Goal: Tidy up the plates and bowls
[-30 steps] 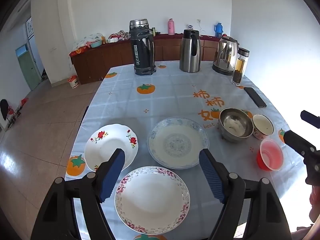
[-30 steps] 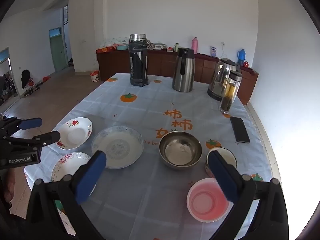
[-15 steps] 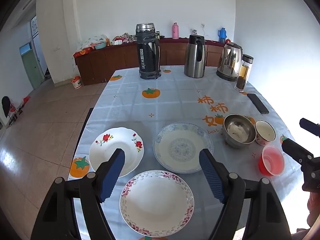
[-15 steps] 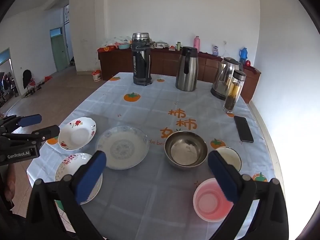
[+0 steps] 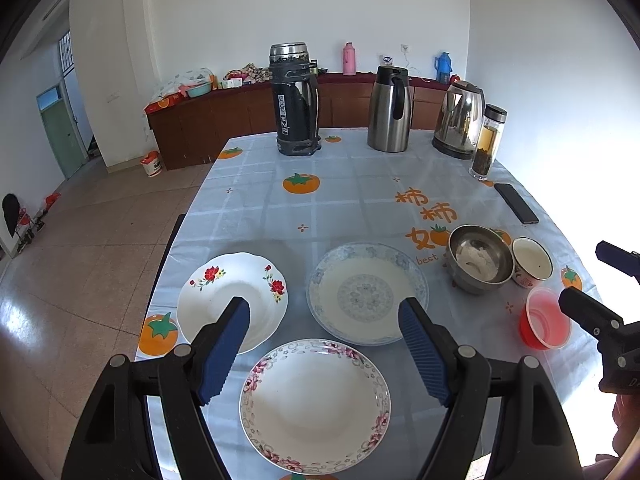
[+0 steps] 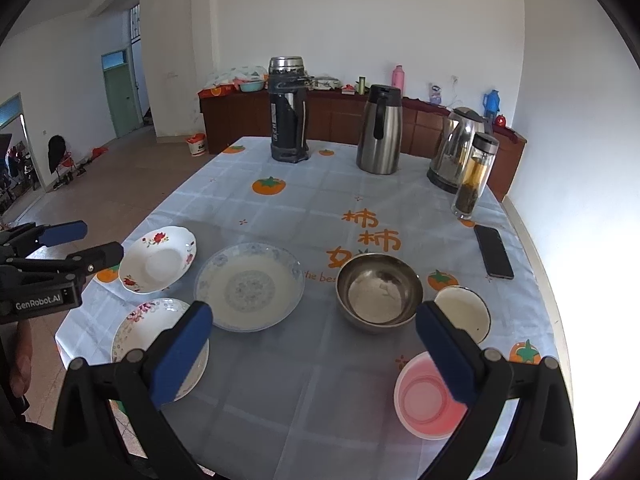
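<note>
Three plates lie at the table's near left: a pink-flowered plate (image 5: 314,406) (image 6: 146,326), a red-flowered plate (image 5: 224,296) (image 6: 158,260) and a blue-patterned plate (image 5: 366,292) (image 6: 248,286). To their right stand a steel bowl (image 5: 480,258) (image 6: 378,292), a white enamel bowl (image 5: 532,262) (image 6: 466,310) and a pink plastic bowl (image 5: 544,320) (image 6: 426,398). My left gripper (image 5: 324,354) is open and empty above the pink-flowered plate. My right gripper (image 6: 312,354) is open and empty above the cloth between the plates and the pink bowl.
At the table's far end stand a black thermos (image 5: 294,100), a steel jug (image 5: 390,110), an electric kettle (image 5: 460,120) and a glass tea bottle (image 5: 488,144). A black phone (image 5: 516,208) lies near the right edge. A wooden sideboard (image 5: 240,116) runs along the back wall.
Both grippers have drawn back and tilted up a little, so the dishes sit lower in both views. Both stay open and empty. Nothing on the table has moved.
</note>
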